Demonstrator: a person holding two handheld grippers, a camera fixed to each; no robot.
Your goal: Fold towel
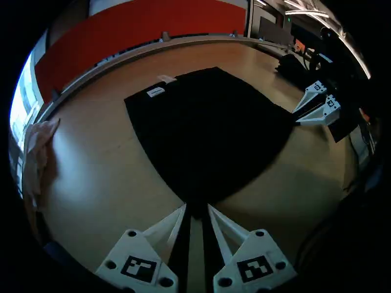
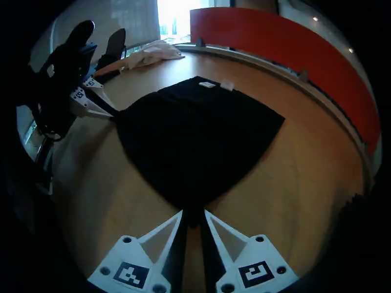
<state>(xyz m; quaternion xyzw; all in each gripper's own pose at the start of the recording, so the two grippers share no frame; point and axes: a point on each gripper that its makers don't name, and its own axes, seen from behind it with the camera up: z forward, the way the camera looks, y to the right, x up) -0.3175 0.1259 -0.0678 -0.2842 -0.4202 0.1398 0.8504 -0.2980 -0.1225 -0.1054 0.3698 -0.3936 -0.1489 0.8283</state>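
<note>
At the bottom of the left gripper view, the left gripper [image 1: 196, 209] is pinching one corner of the black towel [image 1: 210, 132]. Its fingers are drawn narrow, with the cloth's tip caught between them. Low in the right gripper view, the right gripper [image 2: 194, 215] is doing the same at another corner, its fingers close together on the fabric.

Beyond both sets of fingers, the towel is lying spread flat on the wooden table [image 1: 97, 166] and widening away from each pinched corner. Each camera is also catching the other gripper out at the side, with its white fingers meeting the towel's edge at a corner. In the right gripper view a dark-gloved hand [image 2: 63, 68] is holding the left gripper.

Farther out, two small white tags [image 1: 156, 92] are showing at the towel's far edge. A pale crumpled cloth [image 1: 39, 141] is resting near the table's rim, well apart from the towel. Behind the table a red panel [image 1: 146, 29] is running along the wall, and a bright window [image 2: 173, 19] is glowing beside it.
</note>
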